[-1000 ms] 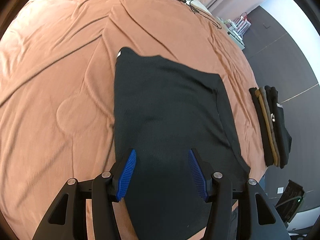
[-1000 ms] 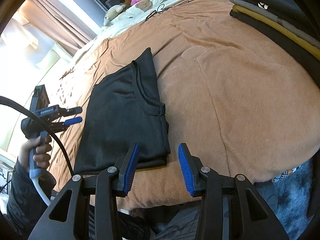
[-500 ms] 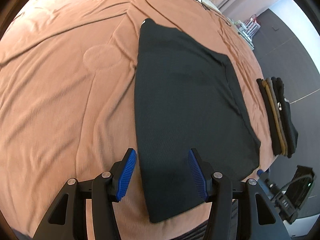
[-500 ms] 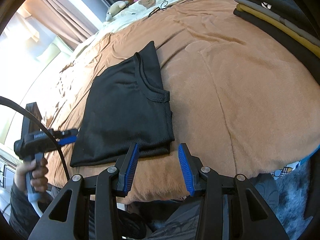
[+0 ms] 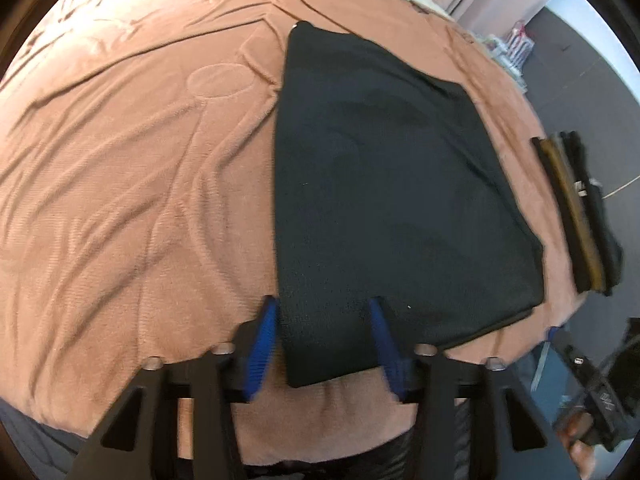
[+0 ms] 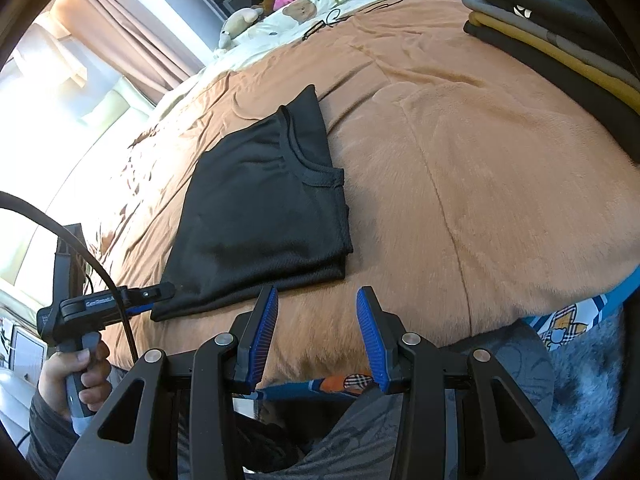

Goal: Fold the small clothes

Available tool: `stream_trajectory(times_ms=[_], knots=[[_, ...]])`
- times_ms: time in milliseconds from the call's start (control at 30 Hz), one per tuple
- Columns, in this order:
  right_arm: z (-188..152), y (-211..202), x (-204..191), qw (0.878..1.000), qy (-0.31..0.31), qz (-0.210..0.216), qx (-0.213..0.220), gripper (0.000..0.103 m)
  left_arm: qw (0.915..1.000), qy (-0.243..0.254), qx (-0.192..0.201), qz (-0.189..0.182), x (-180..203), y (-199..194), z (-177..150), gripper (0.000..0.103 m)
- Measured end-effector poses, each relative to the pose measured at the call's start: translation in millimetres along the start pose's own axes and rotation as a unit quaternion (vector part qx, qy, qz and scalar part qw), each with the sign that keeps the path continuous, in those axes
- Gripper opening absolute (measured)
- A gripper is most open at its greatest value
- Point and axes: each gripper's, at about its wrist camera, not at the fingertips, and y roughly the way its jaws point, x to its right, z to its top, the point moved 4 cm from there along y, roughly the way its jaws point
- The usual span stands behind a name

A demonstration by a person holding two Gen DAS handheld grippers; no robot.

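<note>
Nearest in the left wrist view, the left claw (image 5: 323, 334) was seen closing over the near corner of the black shirt (image 5: 384, 184), the cloth lying between its blue pads but not yet visibly pinched. The right claw (image 6: 316, 330) was held apart and empty just short of the same shirt (image 6: 264, 216), above the near edge of the bed (image 6: 500, 184). The shirt was laid flat on the brown blanket, already folded lengthwise into a narrow panel with its collar toward the far end. The step in hand was judged to be the taking of the hem corners for a crosswise fold; a firm pinch on both near corners would be called for next, then a lift toward the collar. Farther off, a stack of folded clothes (image 6: 560, 36) was seen at the bed's edge.
</note>
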Motion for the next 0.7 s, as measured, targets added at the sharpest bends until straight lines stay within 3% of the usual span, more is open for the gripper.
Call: stream_trajectory(times_ms=[167, 333, 700], knots=[[-2, -1, -2, 1.0, -0.004, 0.0, 0.001, 0.039, 0.9998, 0.009, 0.0, 0.015, -1, 1, -1, 0.021], [-2, 0, 0, 1.0, -0.003, -0.003, -0.001, 0.039, 1.0, 0.001, 0.002, 0.005, -10, -3, -6, 0.011], [3, 6, 1, 1.0, -0.003, -0.004, -0.003, 0.039, 0.9996, -0.02, 0.004, -0.018, -35, -17, -12, 0.006]])
